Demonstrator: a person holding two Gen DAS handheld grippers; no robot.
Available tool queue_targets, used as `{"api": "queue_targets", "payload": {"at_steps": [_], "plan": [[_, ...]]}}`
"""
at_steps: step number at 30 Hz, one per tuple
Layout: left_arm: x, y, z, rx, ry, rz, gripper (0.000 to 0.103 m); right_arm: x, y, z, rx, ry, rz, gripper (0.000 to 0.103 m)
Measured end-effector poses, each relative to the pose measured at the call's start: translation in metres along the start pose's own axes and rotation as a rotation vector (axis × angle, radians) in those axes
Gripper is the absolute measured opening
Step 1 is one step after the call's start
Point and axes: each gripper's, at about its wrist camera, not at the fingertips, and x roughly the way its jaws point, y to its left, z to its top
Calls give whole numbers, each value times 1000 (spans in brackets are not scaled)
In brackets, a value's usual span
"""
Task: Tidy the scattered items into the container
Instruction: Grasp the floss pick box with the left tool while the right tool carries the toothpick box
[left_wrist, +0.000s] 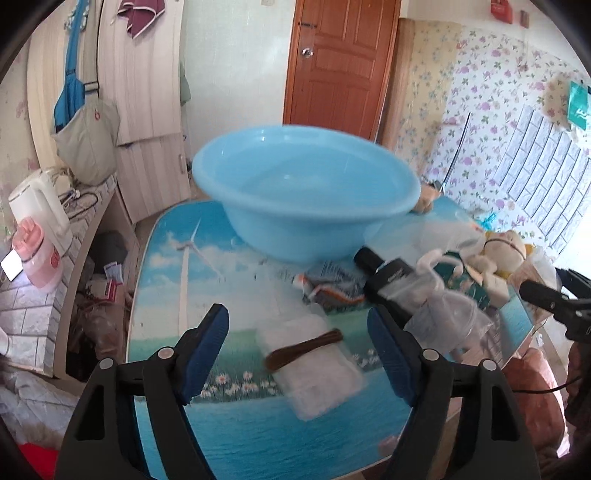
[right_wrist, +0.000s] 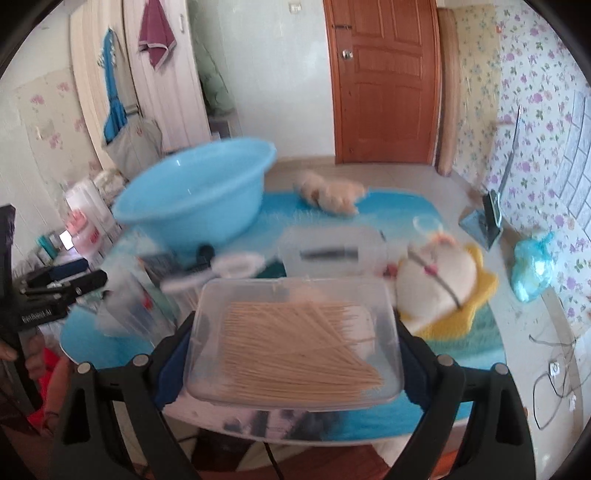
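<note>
A light blue basin (left_wrist: 306, 192) stands empty on the table's far side, also seen from the right wrist as the basin (right_wrist: 195, 192). My left gripper (left_wrist: 299, 347) is open above a clear packet with a brown band (left_wrist: 312, 363), which lies on the table between the fingers. My right gripper (right_wrist: 295, 332) is shut on a clear plastic box of wooden sticks (right_wrist: 303, 347), held above the table's near edge. Scattered beside the basin are a black bottle (left_wrist: 388, 284), a tube (left_wrist: 325, 290), crumpled clear plastic (left_wrist: 443, 306) and a white plush toy (right_wrist: 436, 284).
The table (left_wrist: 166, 258) carries a printed seaside mat. A second clear box (right_wrist: 328, 251) and a small beige plush (right_wrist: 332, 192) lie behind. A kettle (left_wrist: 40, 210) stands on a counter at left. A door (right_wrist: 384, 81) is at the back, and cables (right_wrist: 554, 369) trail at right.
</note>
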Motion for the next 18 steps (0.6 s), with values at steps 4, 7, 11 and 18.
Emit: {"api": "queue_targets", "payload": {"at_steps": [4, 7, 11, 18], "plan": [[12, 6, -3, -17, 53, -12, 78, 8, 8, 5, -7, 1, 23, 94], [15, 9, -11, -26, 72, -18, 82, 13, 11, 2, -7, 19, 28, 94], [18, 11, -18, -26, 78, -18, 92, 16, 13, -2, 0, 34, 25, 94], [37, 8, -24, -44, 127, -6, 96, 17, 12, -5, 10, 38, 28, 94]]}}
